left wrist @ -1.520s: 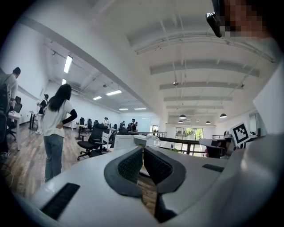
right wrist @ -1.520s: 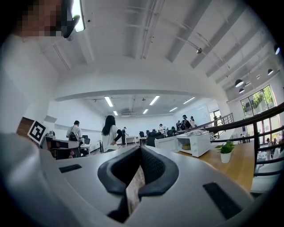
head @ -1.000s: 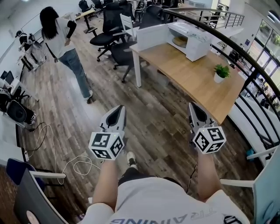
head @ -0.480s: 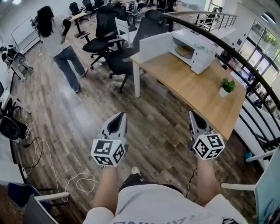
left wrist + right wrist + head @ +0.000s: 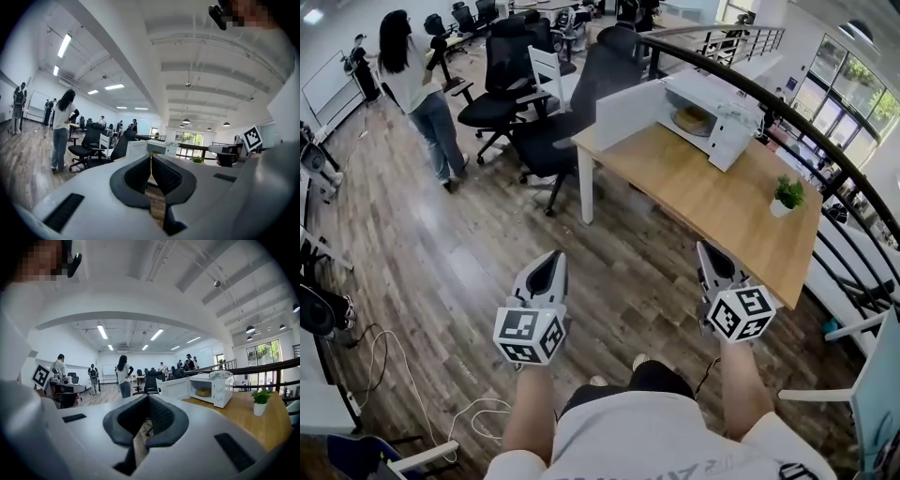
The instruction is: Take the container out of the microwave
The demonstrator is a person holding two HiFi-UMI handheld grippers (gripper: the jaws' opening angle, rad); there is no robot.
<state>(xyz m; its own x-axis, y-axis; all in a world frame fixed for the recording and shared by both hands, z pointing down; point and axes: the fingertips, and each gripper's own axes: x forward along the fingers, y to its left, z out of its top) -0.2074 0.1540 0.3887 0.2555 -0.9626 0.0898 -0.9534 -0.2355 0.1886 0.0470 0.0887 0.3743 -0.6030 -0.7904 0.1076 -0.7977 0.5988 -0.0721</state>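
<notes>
A white microwave [image 5: 717, 114] stands at the far end of a wooden table [image 5: 727, 202], its door [image 5: 628, 112] swung open to the left. Inside it sits a pale round container [image 5: 694, 119], which also shows in the right gripper view as a container [image 5: 203, 392] in the microwave [image 5: 213, 389]. Both grippers are held out level over the floor, well short of the table. My left gripper [image 5: 546, 269] is shut and empty. My right gripper [image 5: 710, 256] is shut and empty too. The left gripper view shows the open door [image 5: 137, 149] past its touching jaws.
A small potted plant [image 5: 786, 194] stands on the table's right side. Black office chairs [image 5: 553, 112] crowd the table's left end. A person [image 5: 417, 89] stands far left. A curved black railing [image 5: 806, 131] runs behind the table. Cables [image 5: 412, 394] lie on the floor at left.
Both grippers and the view have advanced over the floor toward the table, so the microwave looks nearer. The person at left has stepped farther away. Both grippers stayed shut.
</notes>
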